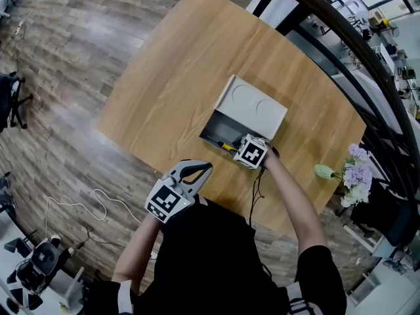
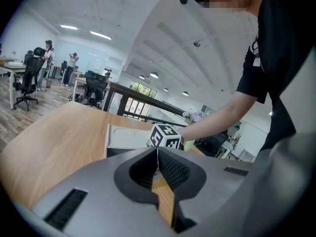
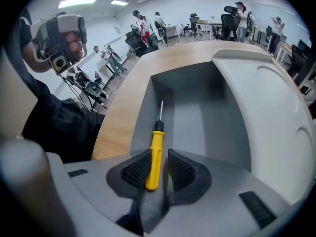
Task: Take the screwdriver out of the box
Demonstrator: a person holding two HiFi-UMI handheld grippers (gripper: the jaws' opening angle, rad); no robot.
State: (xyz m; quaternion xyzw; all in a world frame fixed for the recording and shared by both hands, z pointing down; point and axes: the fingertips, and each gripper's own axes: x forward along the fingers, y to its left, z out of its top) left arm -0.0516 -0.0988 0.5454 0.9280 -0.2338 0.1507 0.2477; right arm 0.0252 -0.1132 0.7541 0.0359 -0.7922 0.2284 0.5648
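A grey box [image 1: 211,128] lies open on the wooden table [image 1: 177,64], its lid [image 1: 252,104] folded back. Inside on the box floor [image 3: 197,112] lies a yellow-handled screwdriver [image 3: 155,152], shaft pointing away from me; a bit of its yellow shows in the head view [image 1: 228,147]. My right gripper [image 3: 154,169] reaches steeply down into the box with the handle between its pads; a thin gap still shows on the right side. My left gripper [image 1: 197,169] hovers at the table's near edge, its pads [image 2: 170,171] together and holding nothing.
A bunch of pale flowers [image 1: 354,176] lies at the table's right corner. A dark railing [image 1: 341,38] runs behind the table. A white cable [image 1: 79,209] trails on the wood floor to the left. Office chairs and people stand far off.
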